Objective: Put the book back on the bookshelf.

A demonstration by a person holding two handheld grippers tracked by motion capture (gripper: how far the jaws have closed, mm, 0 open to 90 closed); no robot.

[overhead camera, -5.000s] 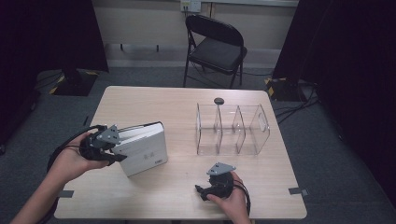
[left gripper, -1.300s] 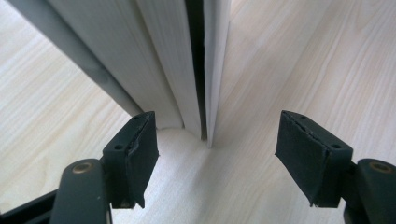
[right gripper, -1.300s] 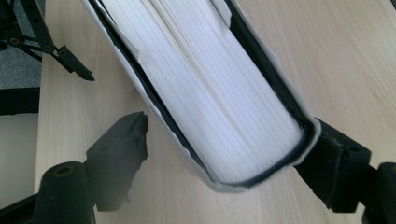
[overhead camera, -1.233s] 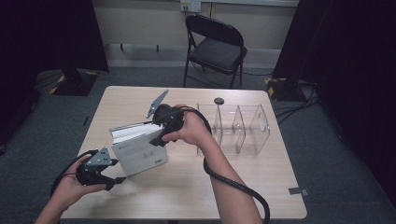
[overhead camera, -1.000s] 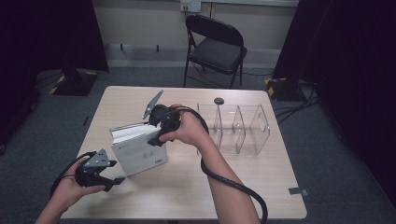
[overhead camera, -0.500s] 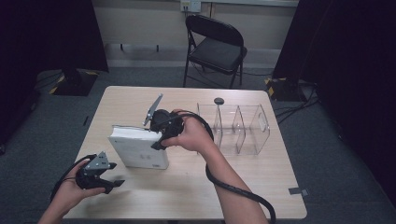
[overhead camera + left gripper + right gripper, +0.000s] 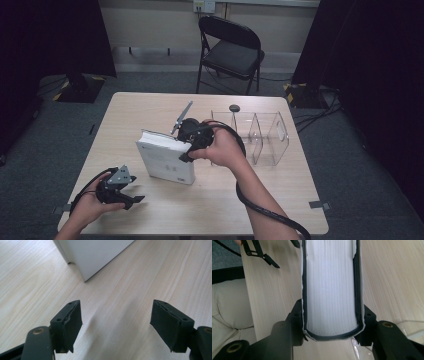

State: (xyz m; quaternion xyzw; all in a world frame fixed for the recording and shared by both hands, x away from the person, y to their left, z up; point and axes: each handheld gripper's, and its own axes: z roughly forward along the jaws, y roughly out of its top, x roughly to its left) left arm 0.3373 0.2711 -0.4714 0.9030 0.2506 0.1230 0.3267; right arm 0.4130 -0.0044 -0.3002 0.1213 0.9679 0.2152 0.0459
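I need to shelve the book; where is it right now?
In the high view the book stands on edge mid-table, left of the clear organizer, gripped by the right claw.

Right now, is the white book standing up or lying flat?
Standing up. The white book rests on its edge on the table, held by the right hand-held gripper, its jaws pressing both covers.

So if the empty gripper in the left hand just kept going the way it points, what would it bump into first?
Probably the white book: the left gripper, jaws open over bare table, points roughly at its near corner, though it might just scrape the tabletop first.
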